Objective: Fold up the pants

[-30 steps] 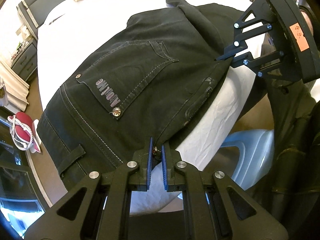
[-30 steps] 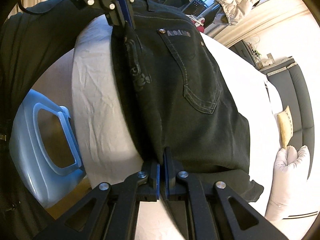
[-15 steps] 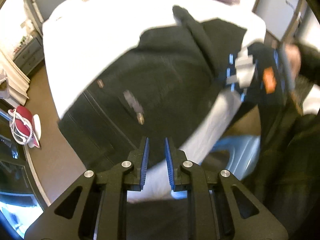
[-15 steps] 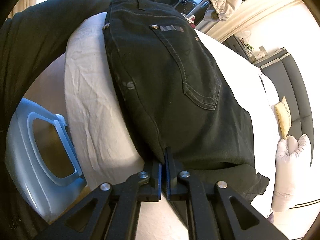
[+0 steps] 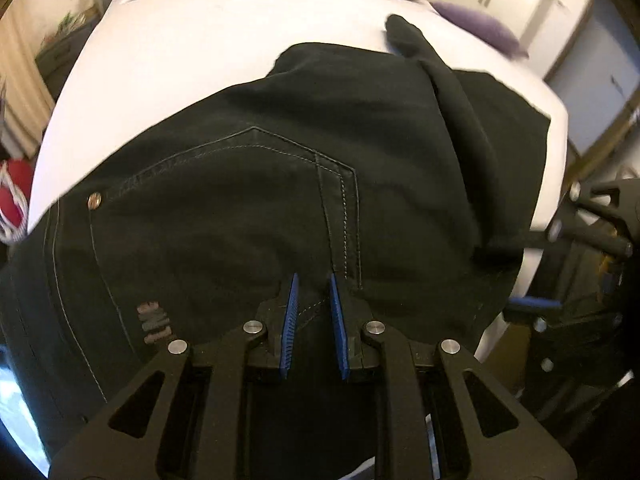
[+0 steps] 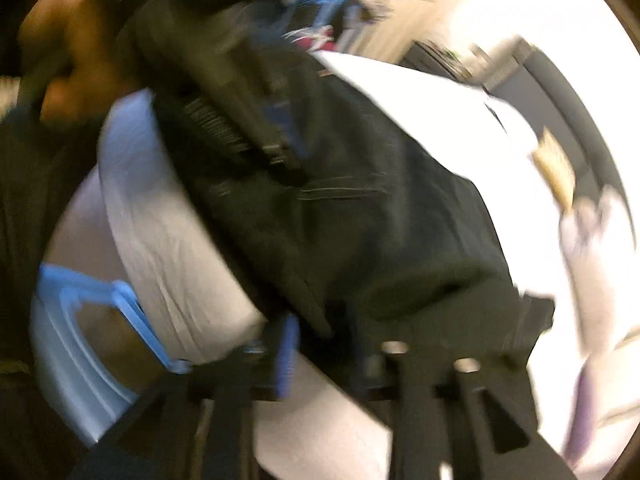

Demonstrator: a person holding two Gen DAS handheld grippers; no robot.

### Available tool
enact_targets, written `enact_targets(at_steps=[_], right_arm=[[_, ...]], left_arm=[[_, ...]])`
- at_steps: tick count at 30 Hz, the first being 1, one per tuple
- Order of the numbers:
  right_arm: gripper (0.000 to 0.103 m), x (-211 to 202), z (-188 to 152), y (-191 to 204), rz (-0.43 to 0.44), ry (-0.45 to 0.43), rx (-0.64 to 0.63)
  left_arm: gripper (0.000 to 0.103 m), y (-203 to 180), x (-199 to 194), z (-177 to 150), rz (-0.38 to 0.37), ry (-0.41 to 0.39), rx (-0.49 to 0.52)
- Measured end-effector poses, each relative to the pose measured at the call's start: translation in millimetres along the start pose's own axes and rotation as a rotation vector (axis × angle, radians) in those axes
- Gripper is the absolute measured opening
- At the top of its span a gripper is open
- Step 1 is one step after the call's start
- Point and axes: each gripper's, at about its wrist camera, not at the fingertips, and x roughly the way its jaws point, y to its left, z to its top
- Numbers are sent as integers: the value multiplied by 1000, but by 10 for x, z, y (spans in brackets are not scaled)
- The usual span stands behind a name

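White bedding (image 5: 208, 60) carries the folded black pants (image 5: 304, 184) at the bed's near edge, waistband left, folded legs running right. Beside the bed stands a pale blue bin (image 6: 68, 344). Left gripper (image 5: 314, 280) hovers over the fabric, slightly parted, gripping nothing. Right gripper (image 6: 324, 328), blurred, is opening, apparently free of cloth.
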Motion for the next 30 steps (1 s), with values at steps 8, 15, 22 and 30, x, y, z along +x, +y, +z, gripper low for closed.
enact_targets(at_steps=[8,15,22,30], right_arm=[[71,-161,-535,-2282,194,-278,968],[49,630,-1249,-3468,291,-317,1564],[49,1189,-1428,-3637,349,-280,1725],[47,1453,-1501,-3814,404,-327,1783]], left_arm=[[16,49,81,-50,-22,1,-60],[16,141,68,-127,-41,4,-113],[16,248,71,-124,-68,17,-144],[16,318,48,-138,-81,23,-154]])
